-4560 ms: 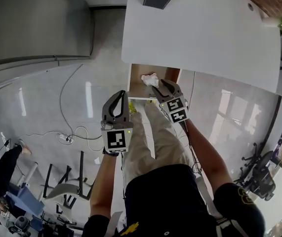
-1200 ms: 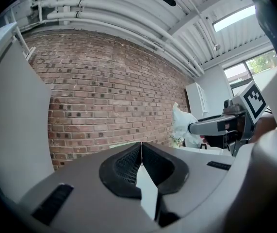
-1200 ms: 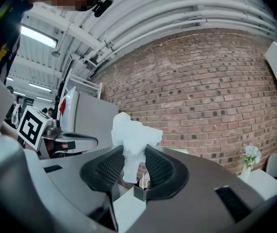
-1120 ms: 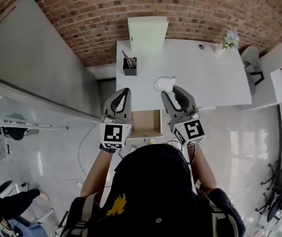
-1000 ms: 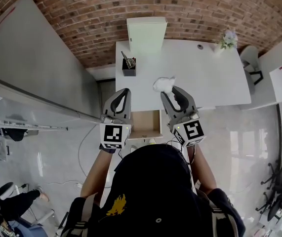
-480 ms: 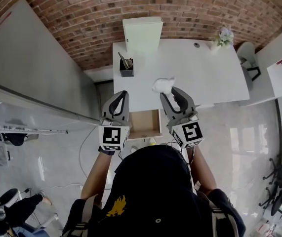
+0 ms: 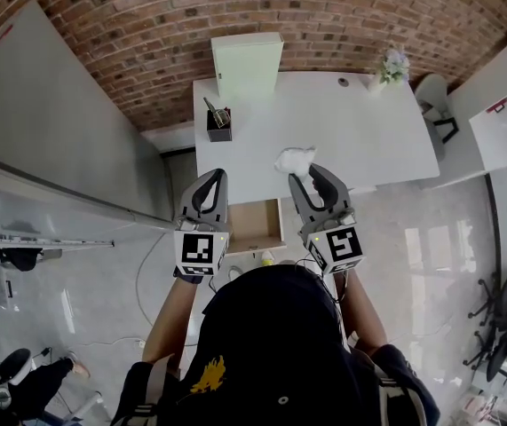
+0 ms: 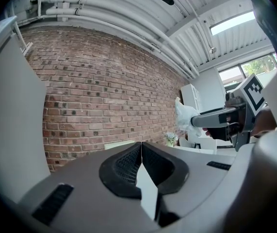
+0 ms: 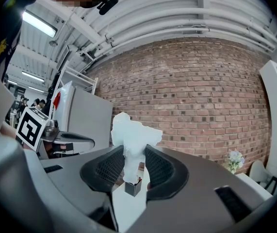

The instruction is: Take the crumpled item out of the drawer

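Note:
My right gripper [image 7: 307, 175] is shut on a crumpled white paper item [image 7: 295, 160], held up over the front edge of the white desk [image 7: 368, 131]. In the right gripper view the crumpled item [image 9: 131, 139] sticks up from between the two black pads [image 9: 110, 168]. Below and to the left, the wooden drawer [image 7: 255, 224] stands pulled out and looks empty. My left gripper [image 7: 210, 183] hovers at the drawer's left side with its jaws together on nothing. The left gripper view shows its shut jaws, with the right gripper [image 8: 218, 120] and the crumpled item [image 8: 184, 118] off to the right.
A black pen holder [image 7: 218, 124] and a tall white box [image 7: 247, 63] stand at the desk's back left. A small flower pot [image 7: 392, 64] sits at the back right, with a chair [image 7: 436, 105] beyond. A brick wall runs behind the desk.
Several seconds ago the crumpled item lay in the drawer; now the right gripper holds it above the desk. Over the last second both grippers have hardly moved; the view has drifted slightly.

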